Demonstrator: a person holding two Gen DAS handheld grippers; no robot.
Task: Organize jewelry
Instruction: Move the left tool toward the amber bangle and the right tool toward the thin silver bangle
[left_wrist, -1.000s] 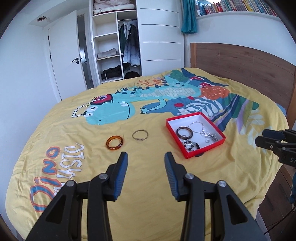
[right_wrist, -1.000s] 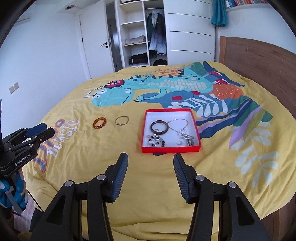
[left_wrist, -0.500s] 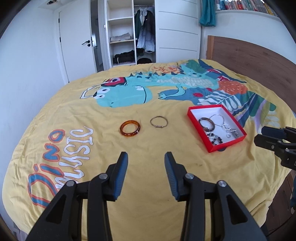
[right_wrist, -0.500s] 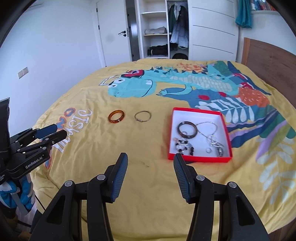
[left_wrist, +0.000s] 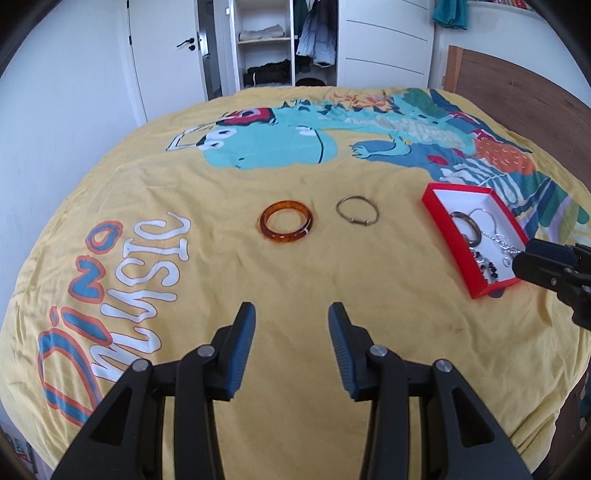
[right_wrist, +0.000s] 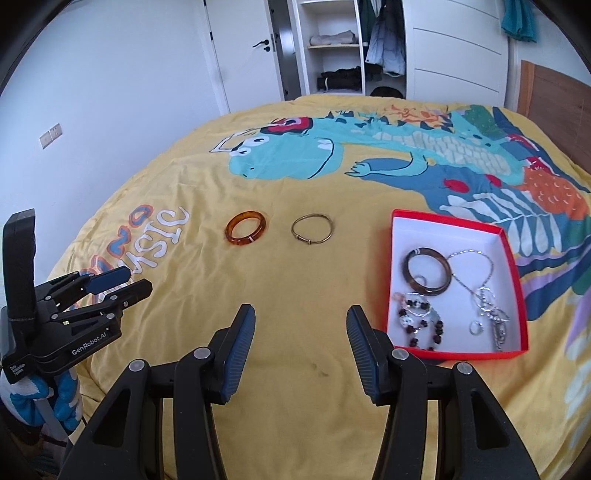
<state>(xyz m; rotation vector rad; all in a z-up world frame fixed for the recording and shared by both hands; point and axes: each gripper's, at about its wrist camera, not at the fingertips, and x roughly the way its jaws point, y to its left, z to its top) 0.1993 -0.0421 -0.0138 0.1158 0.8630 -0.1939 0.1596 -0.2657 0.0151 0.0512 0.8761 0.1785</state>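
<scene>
Both tongs hang over the near part of a bed (left_wrist: 155, 192) covered with a yellow dinosaur-print duvet. The left tongs (left_wrist: 291, 314) stand apart with nothing between the blue pads, pointing down toward the cloth. The right tongs (right_wrist: 300, 316) are likewise apart and empty; in the left view their black tips (left_wrist: 543, 258) come in from the right edge, in front of the near corner of the box.

2 bangles lie loose on the duvet, side by side but not touching: an amber bangle (left_wrist: 286, 226) on the left and a thin metal bangle (left_wrist: 357, 209) just to its right. Both lie flat, beyond the left tongs.

To the right of them sits a red box (right_wrist: 511, 254) with a white inside, open at the top. In it lie a dark bangle (right_wrist: 428, 271), a silver chain (right_wrist: 480, 280) with a tangle of small rings, and a string of dark beads (right_wrist: 421, 325). The box lies just ahead and right of the right tongs' right pad.

In the right view the left tongs (right_wrist: 136, 282) show at the left edge, over the edge of the bed.
</scene>
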